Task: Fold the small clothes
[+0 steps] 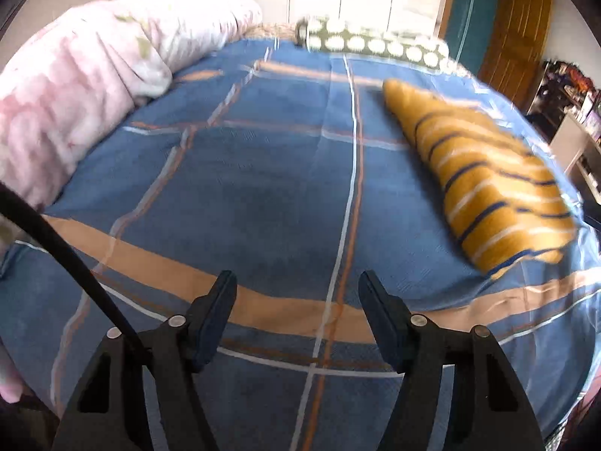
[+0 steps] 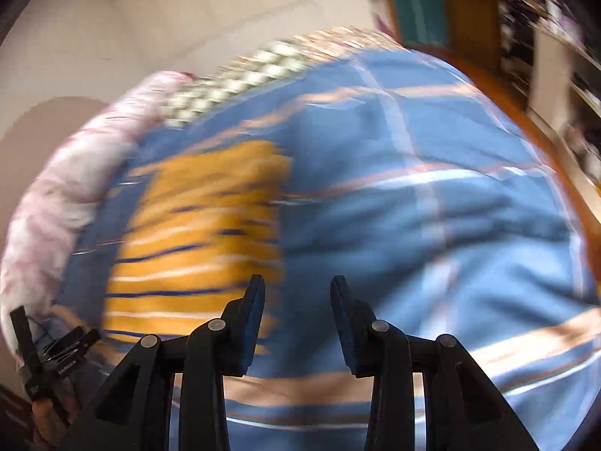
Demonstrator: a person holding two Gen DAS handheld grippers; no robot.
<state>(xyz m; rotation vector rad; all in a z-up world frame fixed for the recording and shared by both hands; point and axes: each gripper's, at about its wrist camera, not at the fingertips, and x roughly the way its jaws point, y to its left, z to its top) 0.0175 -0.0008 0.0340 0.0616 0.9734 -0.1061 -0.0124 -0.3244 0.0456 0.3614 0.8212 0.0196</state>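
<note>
A small mustard-yellow garment with navy and white stripes point(image 1: 484, 176) lies folded on the blue plaid bedsheet point(image 1: 263, 188), to the right of my left gripper point(image 1: 296, 282). The left gripper is open and empty, above bare sheet. In the blurred right wrist view the same garment point(image 2: 199, 233) lies ahead and left of my right gripper point(image 2: 297, 285), which is open and empty just above the sheet point(image 2: 432, 225). The left gripper also shows in the right wrist view's lower left corner point(image 2: 60, 353).
A pink-and-white quilt point(image 1: 86, 94) is heaped along the left side of the bed. A green-and-white patterned bolster point(image 1: 375, 41) lies at the far edge. A wooden door point(image 1: 518, 34) and cluttered shelves point(image 1: 571, 105) stand to the right of the bed.
</note>
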